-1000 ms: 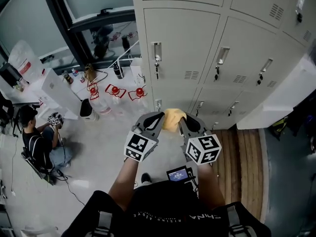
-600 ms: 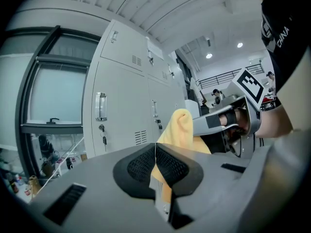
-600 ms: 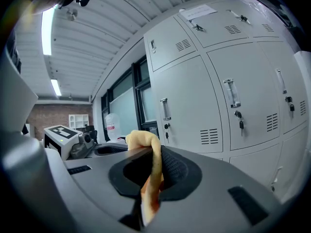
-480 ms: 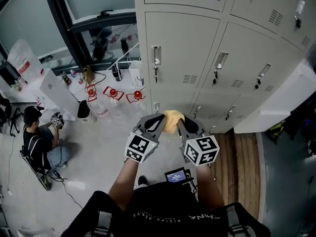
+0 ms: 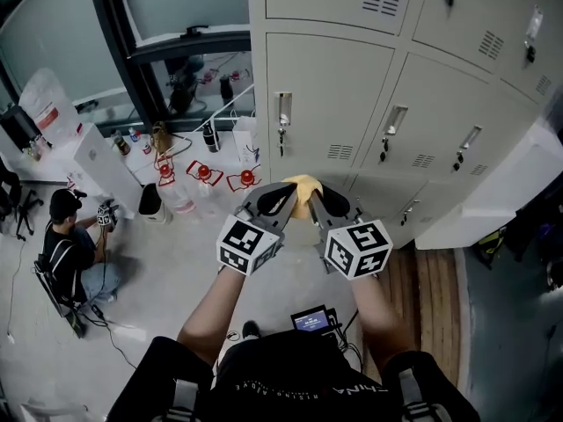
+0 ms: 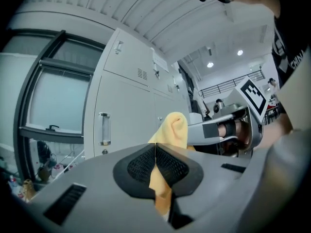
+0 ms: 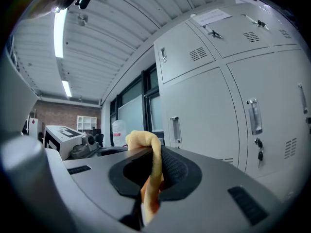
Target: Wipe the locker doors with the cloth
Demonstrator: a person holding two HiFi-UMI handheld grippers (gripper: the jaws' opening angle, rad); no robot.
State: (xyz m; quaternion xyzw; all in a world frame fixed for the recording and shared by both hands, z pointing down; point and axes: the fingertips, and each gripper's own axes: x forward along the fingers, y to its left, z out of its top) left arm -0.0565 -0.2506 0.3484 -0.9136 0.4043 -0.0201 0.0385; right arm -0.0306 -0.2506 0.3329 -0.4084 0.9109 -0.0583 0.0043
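A yellow cloth (image 5: 303, 190) is bunched between my two grippers, held in the air in front of the pale grey locker doors (image 5: 339, 95). My left gripper (image 5: 283, 193) is shut on one end of the cloth (image 6: 170, 132), whose fold rises above the black pads. My right gripper (image 5: 320, 198) is shut on the other end of the cloth (image 7: 150, 171), which loops over its pad. The lockers (image 6: 121, 115) stand a short way ahead, not touched. Their doors (image 7: 204, 115) carry upright metal handles (image 5: 282, 112) with keys.
A person (image 5: 75, 240) sits on the floor at the left. Bottles and red-capped items (image 5: 202, 172) lie on the floor beside the lockers, below a dark-framed window (image 5: 167, 25). A wooden strip (image 5: 435, 280) runs along the locker base at right.
Both grippers with the cloth have risen slightly and come closer to the lockers. The head view has shifted a little upward along the doors.
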